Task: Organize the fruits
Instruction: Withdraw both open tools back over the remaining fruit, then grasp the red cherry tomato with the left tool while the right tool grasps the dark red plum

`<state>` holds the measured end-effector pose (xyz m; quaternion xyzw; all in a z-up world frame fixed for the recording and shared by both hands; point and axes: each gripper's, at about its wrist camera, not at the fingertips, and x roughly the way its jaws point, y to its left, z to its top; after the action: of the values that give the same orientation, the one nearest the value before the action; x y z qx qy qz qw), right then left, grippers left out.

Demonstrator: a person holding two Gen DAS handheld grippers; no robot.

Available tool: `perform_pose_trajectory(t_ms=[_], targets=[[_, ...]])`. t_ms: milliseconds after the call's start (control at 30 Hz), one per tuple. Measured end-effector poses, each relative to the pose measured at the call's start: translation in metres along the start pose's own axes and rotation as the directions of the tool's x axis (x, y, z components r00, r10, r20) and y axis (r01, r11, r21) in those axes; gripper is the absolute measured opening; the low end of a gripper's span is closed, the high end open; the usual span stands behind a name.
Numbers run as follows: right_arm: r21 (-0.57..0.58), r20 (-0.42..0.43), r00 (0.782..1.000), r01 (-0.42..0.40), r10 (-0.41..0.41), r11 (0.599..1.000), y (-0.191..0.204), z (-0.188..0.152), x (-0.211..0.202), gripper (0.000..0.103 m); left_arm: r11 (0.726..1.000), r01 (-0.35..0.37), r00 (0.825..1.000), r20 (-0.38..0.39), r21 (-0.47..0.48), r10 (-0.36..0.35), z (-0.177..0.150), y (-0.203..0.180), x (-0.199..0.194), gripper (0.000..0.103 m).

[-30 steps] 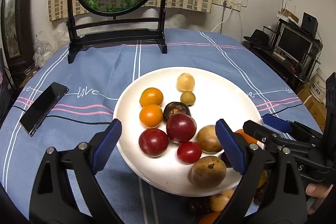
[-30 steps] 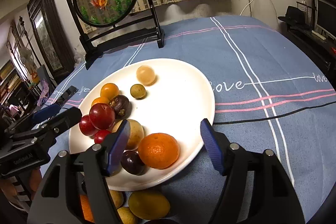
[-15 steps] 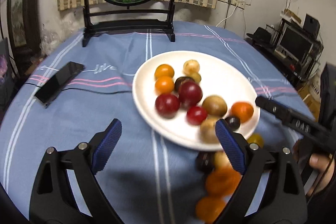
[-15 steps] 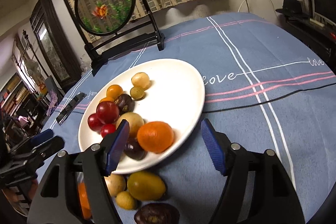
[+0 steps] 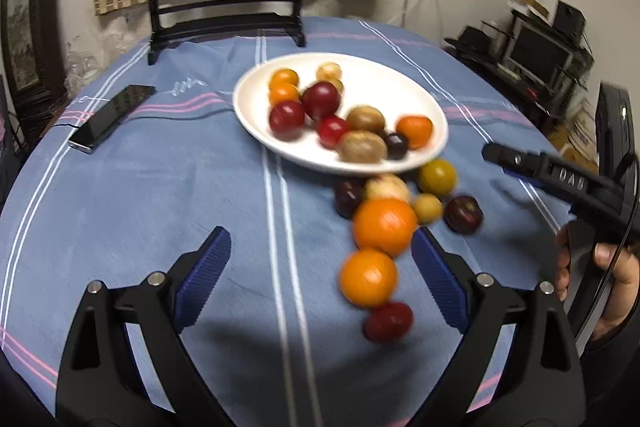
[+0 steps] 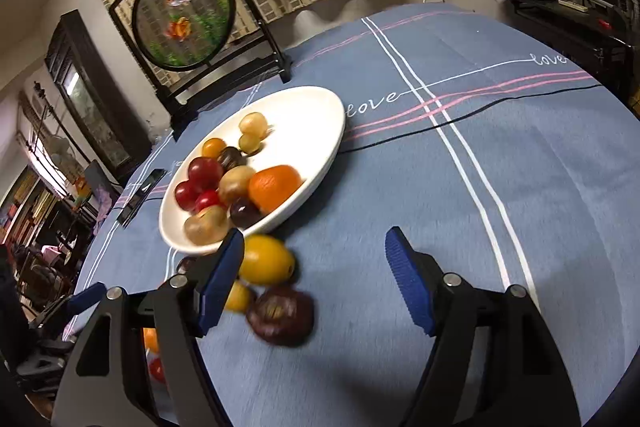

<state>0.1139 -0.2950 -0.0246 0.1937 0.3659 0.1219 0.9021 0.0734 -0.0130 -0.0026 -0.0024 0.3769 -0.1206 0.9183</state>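
Task partly complete: round white ceramic plate (image 5: 438, 143) holds several fruits, loose orange round fruit (image 5: 384, 226) remains on cloth, both grippers spread, empty.

Table (image 5: 160, 187), as I see it: plate (image 5: 256, 115) near the centre, holding a heap of fruit (image 5: 320, 103). Loose fruit (image 5: 384, 227) on the cloth just off the plate's near rim. Phone (image 5: 112, 117) toward the left edge. Framed screen (image 5: 228, 23) standing at the far edge, behind the plate.
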Motion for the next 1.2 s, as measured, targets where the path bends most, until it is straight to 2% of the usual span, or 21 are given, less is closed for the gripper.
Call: perform_pose_trajectory(t_ms=[100, 267, 533, 567, 600, 667, 767, 933, 1200], targets=[[0.016, -0.002, 1.0, -0.015, 0.015, 1.0, -0.005, -0.005, -0.004, 0.073, 1.0, 0.004, 1.0, -0.011, 0.021, -0.004, -0.012, -0.011, -0.002, 0.093], [0.125, -0.036, 0.999, -0.012, 0.017, 0.992, -0.025, -0.008, 0.004, 0.073, 0.998, 0.021, 0.999, -0.051, 0.06, -0.018, -0.026, -0.023, 0.003, 0.093], [0.12, -0.031, 0.999, -0.037, 0.041, 0.992, -0.023, -0.011, 0.002, 0.073, 0.994, -0.004, 0.997, -0.072, 0.11, 0.012, -0.04, -0.031, 0.012, 0.092], [0.118, -0.037, 0.998, -0.036, 0.041, 0.992, -0.022, -0.011, 0.002, 0.073, 0.993, -0.011, 0.997, -0.075, 0.119, 0.02, -0.041, -0.032, 0.013, 0.086], [0.114, -0.046, 0.998, -0.034, 0.04, 0.993, -0.021, -0.011, 0.003, 0.073, 0.992, -0.016, 0.996, -0.081, 0.127, 0.026, -0.043, -0.033, 0.015, 0.072], [0.097, -0.064, 0.997, -0.031, 0.037, 0.995, -0.017, -0.012, 0.005, 0.073, 0.991, 0.006, 0.993, -0.117, 0.13, 0.009, -0.045, -0.033, 0.022, 0.051], [0.066, -0.088, 0.996, -0.022, 0.028, 0.998, -0.011, -0.013, 0.007, 0.073, 0.989, 0.016, 0.994, -0.105, 0.144, 0.0, -0.046, -0.036, 0.021, 0.038], [0.005, -0.14, 0.99, 0.018, -0.017, 1.0, 0.0, -0.018, 0.01, 0.073, 0.986, 0.034, 0.994, -0.111, 0.165, -0.015, -0.047, -0.038, 0.019, 0.029], [-0.211, -0.211, 0.972, 0.062, -0.107, 0.976, 0.031, -0.035, 0.013, 0.073, 0.988, 0.04, 0.995, -0.099, 0.146, -0.026, -0.047, -0.029, 0.012, 0.029]])
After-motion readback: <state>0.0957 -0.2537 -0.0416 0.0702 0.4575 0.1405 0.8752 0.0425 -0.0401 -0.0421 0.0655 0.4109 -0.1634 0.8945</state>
